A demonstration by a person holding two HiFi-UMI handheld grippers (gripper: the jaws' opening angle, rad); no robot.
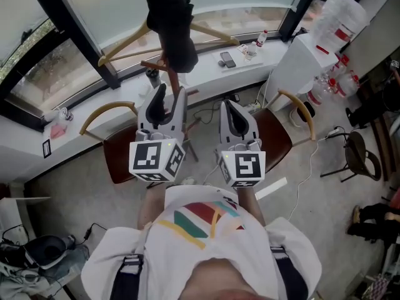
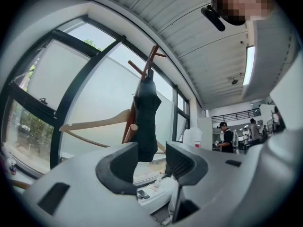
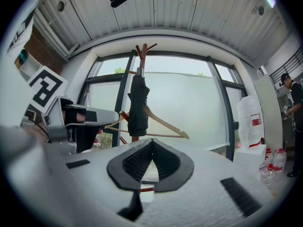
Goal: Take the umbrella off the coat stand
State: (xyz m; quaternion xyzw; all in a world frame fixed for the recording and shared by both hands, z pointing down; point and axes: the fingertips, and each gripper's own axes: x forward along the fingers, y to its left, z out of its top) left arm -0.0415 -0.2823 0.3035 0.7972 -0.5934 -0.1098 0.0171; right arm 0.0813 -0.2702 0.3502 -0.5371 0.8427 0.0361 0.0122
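Note:
A folded black umbrella [image 1: 172,24] hangs from the top of a brown wooden coat stand [image 1: 164,66] in front of the window. In the left gripper view the umbrella [image 2: 146,117] shows some way beyond the jaws, its lower end in line with the gap. My left gripper [image 1: 170,97] is open with nothing between its pads [image 2: 151,157], and it points at the stand from below. My right gripper [image 1: 236,114] is beside it, shut and empty [image 3: 151,148]. The umbrella [image 3: 138,105] hangs ahead of it, slightly left. A wooden hanger [image 1: 125,45] also hangs on the stand.
Two brown chairs [image 1: 119,152] [image 1: 275,136] stand below the window ledge [image 1: 206,74], which carries a phone [image 1: 227,59] and a small bottle [image 1: 261,39]. A water dispenser [image 1: 300,61] is at the right. Cables lie on the floor. People [image 2: 227,137] stand far off.

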